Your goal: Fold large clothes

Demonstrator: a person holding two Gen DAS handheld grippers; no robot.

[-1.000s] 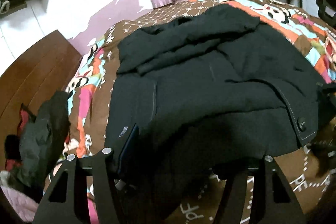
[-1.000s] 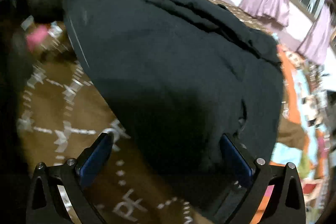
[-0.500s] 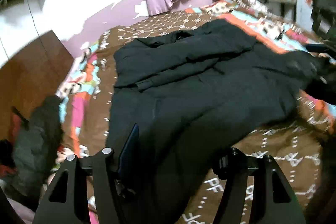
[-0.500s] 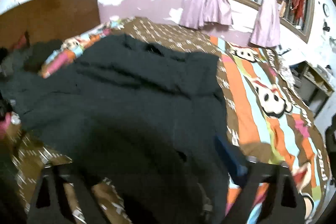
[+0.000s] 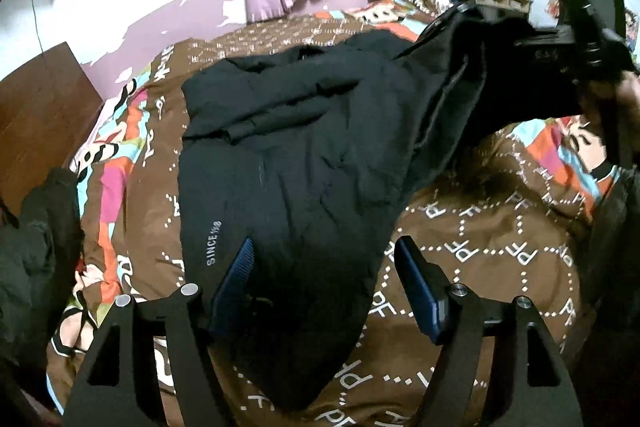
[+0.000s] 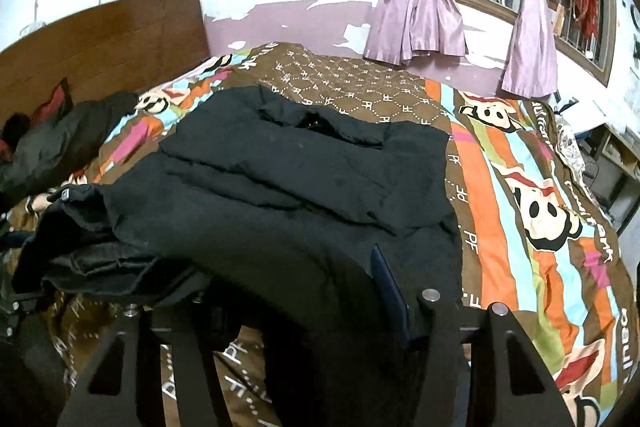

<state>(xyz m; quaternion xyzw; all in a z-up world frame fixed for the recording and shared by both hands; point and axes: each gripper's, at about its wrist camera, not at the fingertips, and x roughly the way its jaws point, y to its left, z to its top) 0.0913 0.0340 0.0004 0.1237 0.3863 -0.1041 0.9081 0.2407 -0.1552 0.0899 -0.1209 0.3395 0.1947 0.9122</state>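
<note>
A large black jacket [image 5: 304,155] lies on the bed, collar toward the window, its hem lifted off the blanket at both near corners. In the left wrist view my left gripper [image 5: 326,267] has its blue pads apart with the hem draped between them; whether they pinch it is unclear. My right gripper [image 5: 560,39] shows there at the upper right, holding the other hem corner raised. In the right wrist view the jacket [image 6: 304,195] hangs over my right gripper [image 6: 300,291]; only its right blue pad [image 6: 390,287] shows.
The bed has a brown patterned blanket [image 5: 500,247] and a colourful striped panda blanket [image 6: 532,211]. A wooden headboard [image 6: 100,43] and a heap of dark clothes [image 6: 52,147] are at the left. A window with purple curtains [image 6: 424,7] is behind.
Both grippers have lifted the jacket's hem off the bed and moved it toward the collar. The right gripper has swung up into the left view.
</note>
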